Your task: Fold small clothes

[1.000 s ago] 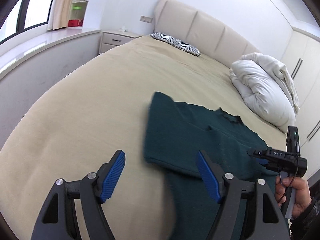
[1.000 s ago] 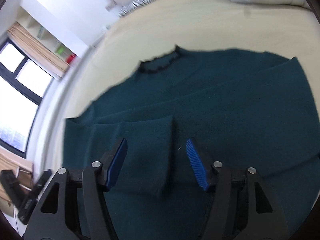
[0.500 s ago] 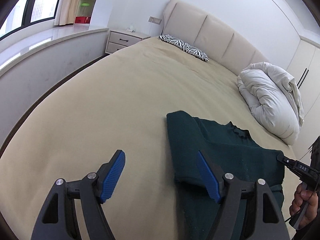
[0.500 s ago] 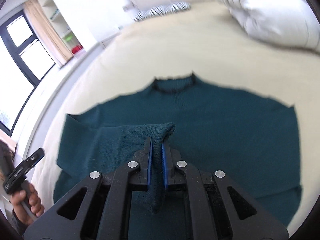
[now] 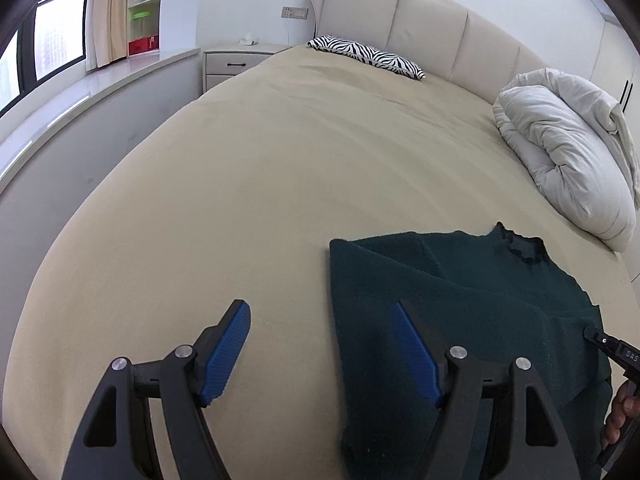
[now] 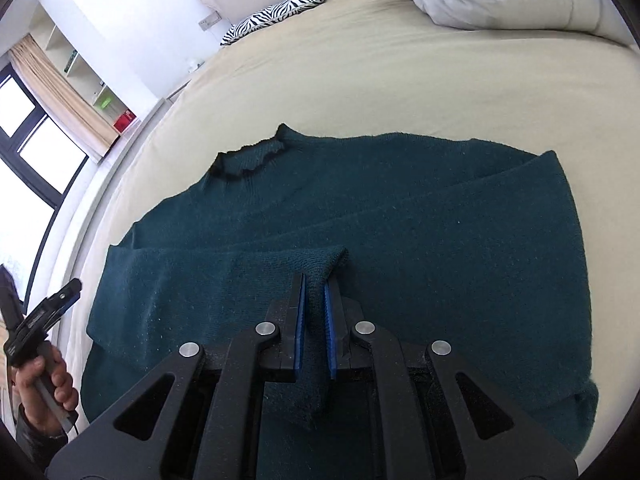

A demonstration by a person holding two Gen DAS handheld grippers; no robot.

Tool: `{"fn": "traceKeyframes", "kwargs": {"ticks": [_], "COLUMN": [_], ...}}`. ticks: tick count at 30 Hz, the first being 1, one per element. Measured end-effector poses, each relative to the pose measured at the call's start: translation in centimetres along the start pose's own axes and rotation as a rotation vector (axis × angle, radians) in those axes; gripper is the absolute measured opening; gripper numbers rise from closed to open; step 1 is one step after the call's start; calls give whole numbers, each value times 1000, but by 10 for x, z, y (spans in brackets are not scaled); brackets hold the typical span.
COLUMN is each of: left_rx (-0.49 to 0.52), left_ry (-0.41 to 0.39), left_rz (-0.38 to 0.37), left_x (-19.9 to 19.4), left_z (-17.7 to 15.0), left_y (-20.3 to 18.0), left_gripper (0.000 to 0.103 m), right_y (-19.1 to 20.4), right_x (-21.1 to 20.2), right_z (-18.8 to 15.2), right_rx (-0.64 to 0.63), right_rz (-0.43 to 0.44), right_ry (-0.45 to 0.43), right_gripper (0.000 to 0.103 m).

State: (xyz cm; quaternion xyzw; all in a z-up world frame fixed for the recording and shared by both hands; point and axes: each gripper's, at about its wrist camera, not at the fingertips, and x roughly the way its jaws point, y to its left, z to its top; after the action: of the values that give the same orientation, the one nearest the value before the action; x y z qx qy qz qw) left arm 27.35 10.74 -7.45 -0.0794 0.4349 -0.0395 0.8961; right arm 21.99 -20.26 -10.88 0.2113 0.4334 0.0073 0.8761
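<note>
One dark green sweater [image 6: 400, 240] lies flat on the beige bed [image 5: 260, 168], in the lower right of the left wrist view and filling the centre of the right wrist view. Its collar [image 6: 248, 160] points toward the upper left of the right wrist view. Both sleeves are folded inward across the body.

The right claw [image 6: 315, 304] is clenched on the cuff of one sleeve [image 6: 316, 260], which rises in a small ridge between the blue pads. The left claw [image 5: 320, 352] is released, jaws wide apart, above the sweater's left edge and gripping nothing.

Bare bed surface extends widely to the left of the sweater and beyond it.

Count: one zebra-striped pillow [image 5: 366, 56] at the headboard, one white duvet [image 5: 568, 148] bundled at the upper right, one nightstand [image 5: 236, 64].
</note>
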Motion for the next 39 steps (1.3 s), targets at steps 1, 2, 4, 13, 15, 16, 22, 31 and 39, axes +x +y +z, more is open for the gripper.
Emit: {"fn": "traceKeyframes", "kwargs": {"ticks": [1,2,4,13,15,16,22,31,39], "left_rx": [7,14,42,87,90,91,109,38,118], "left_ry": [8,14,23,52,50,48,35,-15,53], "left_rz": [6,7,9,18,14,15,26,-45,-10], "left_x": [5,11,19,41,41,41,46,-9,-6], "left_z": [4,7,11,2,2,2,-1,-15,-52], "left_y": [-2,-5,-13,-19,-16,-16,-15,2,-9], "left_gripper": [75,75,63,11,11,11,12,43,41], "right_y": [1,3,5,7,2,3,-2,-26,-1], "right_x": [-1,-2,-4,7,13,10,16,1,4], "right_z": [2,3,6,7,7,8,12,-1,-32], "right_rx": [-12,-25,-45,-100,-72,-69,-63,98,2], "right_rz": [3,7,16,-63,-63,-61,-68,46,24], "right_ry": [-6,-15,-26,-1,3,-7,4,24,84], "right_gripper": [9,9,9,7,7,7,6,28,33]}}
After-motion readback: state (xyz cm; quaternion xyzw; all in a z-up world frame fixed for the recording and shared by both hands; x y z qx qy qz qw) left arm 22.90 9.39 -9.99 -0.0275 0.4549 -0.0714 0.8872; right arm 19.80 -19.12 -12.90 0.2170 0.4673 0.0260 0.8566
